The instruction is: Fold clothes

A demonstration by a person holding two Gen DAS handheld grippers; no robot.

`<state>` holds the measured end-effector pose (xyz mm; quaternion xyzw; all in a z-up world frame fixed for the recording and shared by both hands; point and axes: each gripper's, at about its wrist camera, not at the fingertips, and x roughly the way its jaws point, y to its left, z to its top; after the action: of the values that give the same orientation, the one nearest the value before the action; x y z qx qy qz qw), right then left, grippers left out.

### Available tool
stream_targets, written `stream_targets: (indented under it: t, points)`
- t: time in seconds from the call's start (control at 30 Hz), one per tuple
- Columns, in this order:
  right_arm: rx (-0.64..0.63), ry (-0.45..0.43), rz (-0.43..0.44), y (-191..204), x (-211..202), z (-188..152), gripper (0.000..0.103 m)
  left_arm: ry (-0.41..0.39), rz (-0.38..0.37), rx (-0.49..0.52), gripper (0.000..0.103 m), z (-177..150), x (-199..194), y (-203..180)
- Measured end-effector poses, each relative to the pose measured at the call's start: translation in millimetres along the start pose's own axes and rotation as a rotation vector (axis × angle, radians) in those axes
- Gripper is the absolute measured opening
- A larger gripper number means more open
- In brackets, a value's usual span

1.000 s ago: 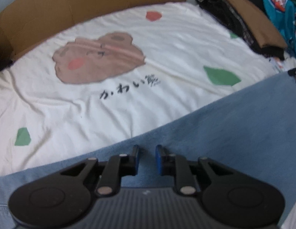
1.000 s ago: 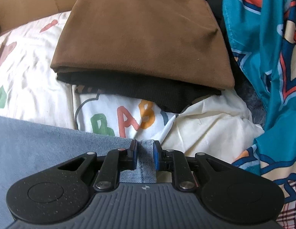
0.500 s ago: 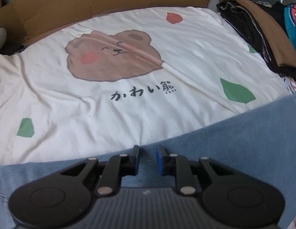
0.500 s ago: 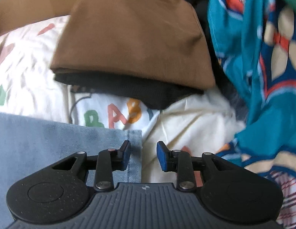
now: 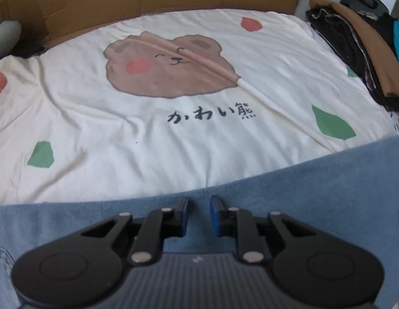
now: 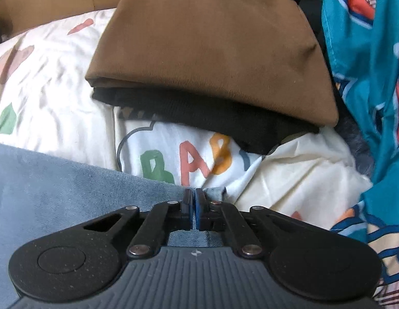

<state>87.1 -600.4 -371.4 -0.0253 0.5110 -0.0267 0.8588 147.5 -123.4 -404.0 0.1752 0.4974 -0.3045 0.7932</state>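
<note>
2 grippers work a blue denim garment (image 5: pixel 289 193) spread over a cream bedsheet (image 5: pixel 147 128) w/ a brown bear print (image 5: pixel 168 69). Left gripper (image 5: pixel 198 203) sits above the denim w/ a gap between its blue-tipped fingers (image 5: pixel 214 204); fabric shows in that gap, but whether they pinch it can't be told. Right gripper (image 6: pixel 193 197) is clamped tight on the denim's edge at its corner, pads nearly touching. Just beyond that corner lies a white cloth w/ coloured letters (image 6: pixel 189 159), under a black folded item (image 6: pixel 212 118) and a brown folded garment (image 6: pixel 207 43) on top. Teal patterned fabric (image 6: pixel 366 64) sits at right.
</note>
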Motion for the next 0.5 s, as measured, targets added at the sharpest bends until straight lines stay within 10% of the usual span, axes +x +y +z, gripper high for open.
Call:
stream_targets:
  t: [0.23, 0.5]
  points:
    - [0.080, 0.067, 0.040, -8, 0, 12, 0.006, 0.001, 0.000, -0.060, 0.021, 3, -6, 6]
    - [0.017, 0.096, 0.102, 7, -27, 17, 0.034, -0.041, 0.090, -0.191, 0.021, 10, -41, 42]
